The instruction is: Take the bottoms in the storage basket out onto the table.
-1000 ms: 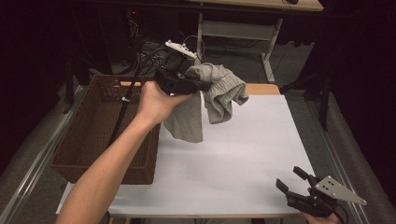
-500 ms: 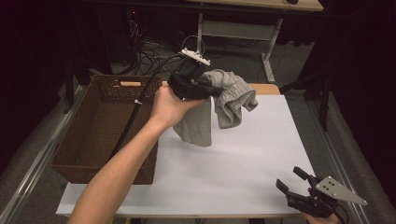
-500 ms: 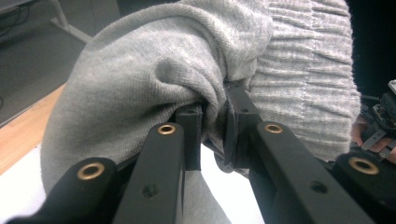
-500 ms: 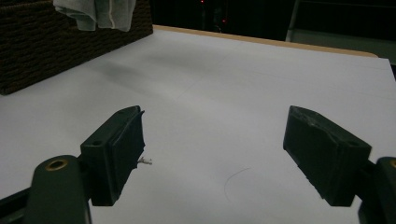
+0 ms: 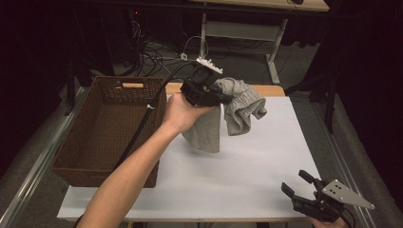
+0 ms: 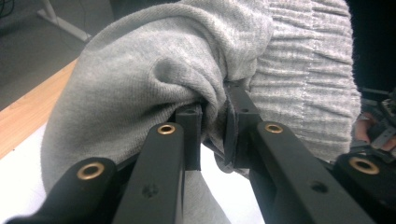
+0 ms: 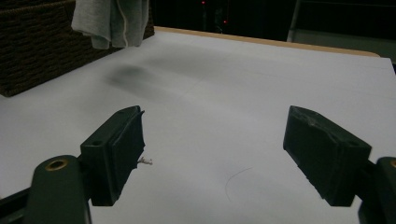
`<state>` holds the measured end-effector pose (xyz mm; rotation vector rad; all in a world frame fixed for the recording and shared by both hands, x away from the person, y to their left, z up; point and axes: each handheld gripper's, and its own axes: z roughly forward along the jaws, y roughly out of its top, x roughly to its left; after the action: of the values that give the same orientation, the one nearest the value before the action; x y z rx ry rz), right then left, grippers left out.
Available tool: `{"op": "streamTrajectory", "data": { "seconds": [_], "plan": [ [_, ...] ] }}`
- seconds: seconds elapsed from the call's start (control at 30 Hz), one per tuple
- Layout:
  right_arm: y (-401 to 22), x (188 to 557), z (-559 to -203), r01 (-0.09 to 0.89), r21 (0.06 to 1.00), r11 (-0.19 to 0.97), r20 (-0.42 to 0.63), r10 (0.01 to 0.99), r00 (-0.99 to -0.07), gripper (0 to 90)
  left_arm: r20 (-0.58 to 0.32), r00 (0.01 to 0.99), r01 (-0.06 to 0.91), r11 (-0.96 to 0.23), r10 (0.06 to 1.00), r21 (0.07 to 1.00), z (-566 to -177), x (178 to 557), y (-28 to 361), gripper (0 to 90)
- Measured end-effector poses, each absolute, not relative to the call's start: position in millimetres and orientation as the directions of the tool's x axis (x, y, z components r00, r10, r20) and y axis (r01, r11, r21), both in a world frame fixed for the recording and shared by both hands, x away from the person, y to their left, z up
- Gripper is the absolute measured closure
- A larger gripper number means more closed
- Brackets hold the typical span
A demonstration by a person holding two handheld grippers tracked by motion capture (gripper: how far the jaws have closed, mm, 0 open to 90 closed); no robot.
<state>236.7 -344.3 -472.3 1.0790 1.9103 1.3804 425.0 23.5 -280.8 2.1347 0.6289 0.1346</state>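
Left hand-held gripper (image 5: 223,97) clamps one grey garment (image 5: 237,111) (beside one basket (image 5: 107,128)).

The white table (image 5: 266,190) lies bare right of the brown basket (image 5: 102,133), with only the hanging grey garment (image 5: 228,114) above it.

The room is dark, with light falling mainly on the white surface (image 5: 256,175), which has a wooden far edge (image 5: 268,89). Behind it stands a desk (image 5: 256,4) on pale metal legs (image 5: 237,31). Cables (image 5: 157,50) tangle on the grey floor (image 5: 309,61).
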Motion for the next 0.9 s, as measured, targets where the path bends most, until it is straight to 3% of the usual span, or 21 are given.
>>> {"op": "streamTrajectory", "data": {
  "seconds": [0.9],
  "plan": [
    [-345,236,-472,0.287,0.947,0.147,0.034,0.839,-0.543,21.1,-0.192,0.814,0.495,-0.482,0.549,0.723,-353,462,8,76.7]
  ]
}}
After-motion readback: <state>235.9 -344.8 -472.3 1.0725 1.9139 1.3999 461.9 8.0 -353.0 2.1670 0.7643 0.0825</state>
